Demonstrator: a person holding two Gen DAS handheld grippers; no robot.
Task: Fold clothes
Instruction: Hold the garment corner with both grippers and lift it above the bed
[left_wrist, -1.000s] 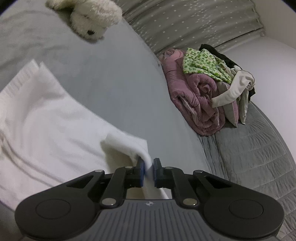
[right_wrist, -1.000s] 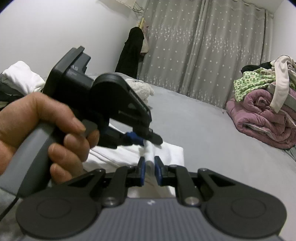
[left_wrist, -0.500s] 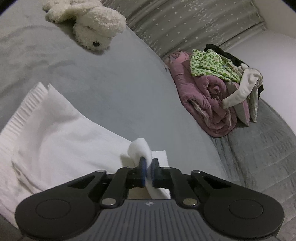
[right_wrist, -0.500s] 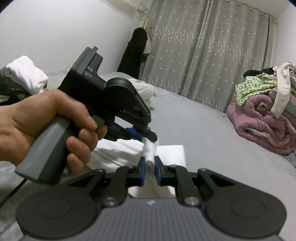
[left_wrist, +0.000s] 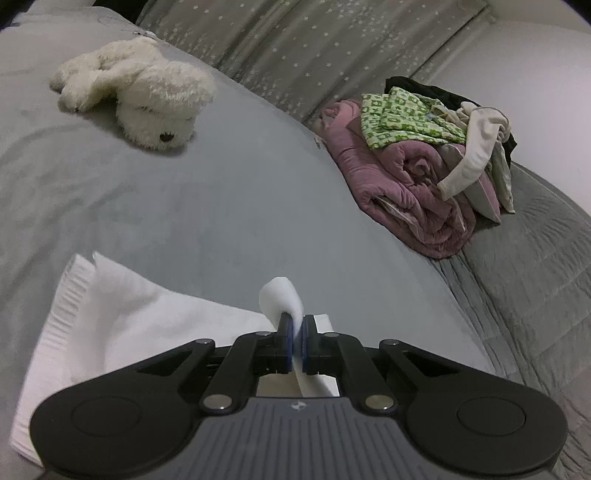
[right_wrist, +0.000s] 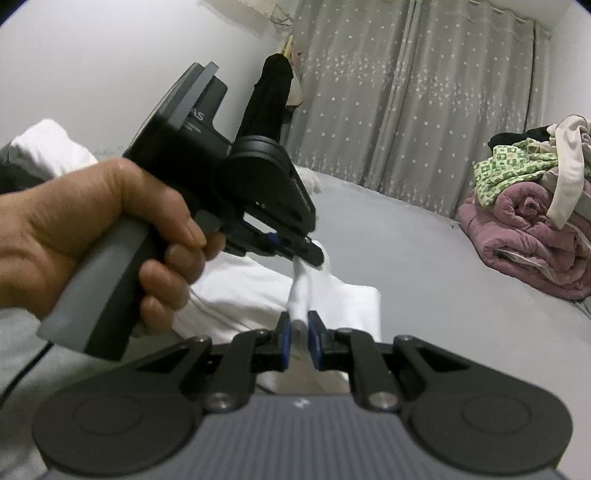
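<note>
- Left gripper (left_wrist: 294, 334) is pinched tight on a corner of the white cloth (left_wrist: 147, 325), and a small loop of fabric bulges up just past its blue pads.
- Right gripper (right_wrist: 298, 334) is nearly closed on a bunched strip of the same cloth, which stretches up to the left gripper's tips.
- From the right wrist I see my left hand (right_wrist: 110, 236) wrapped around the grey handle, tool tilted down and to the right, fingers curled on the trigger.
- Count: two grippers, one white cloth, one plush toy (left_wrist: 144, 107), one pile of clothes (left_wrist: 432, 162).
- That cloth lies folded on the bed (left_wrist: 221, 206) right under both grippers, with a ribbed edge showing at its left.
- Grey sheet covers the bed; the toy lies far off at the back left, the pile sits well to the right with a pink quilt, a green-patterned piece and pale garments.
- Grey starred curtains (right_wrist: 406, 103) hang behind, beside a pale wall; something dark hangs by the curtain (right_wrist: 269, 96).
</note>
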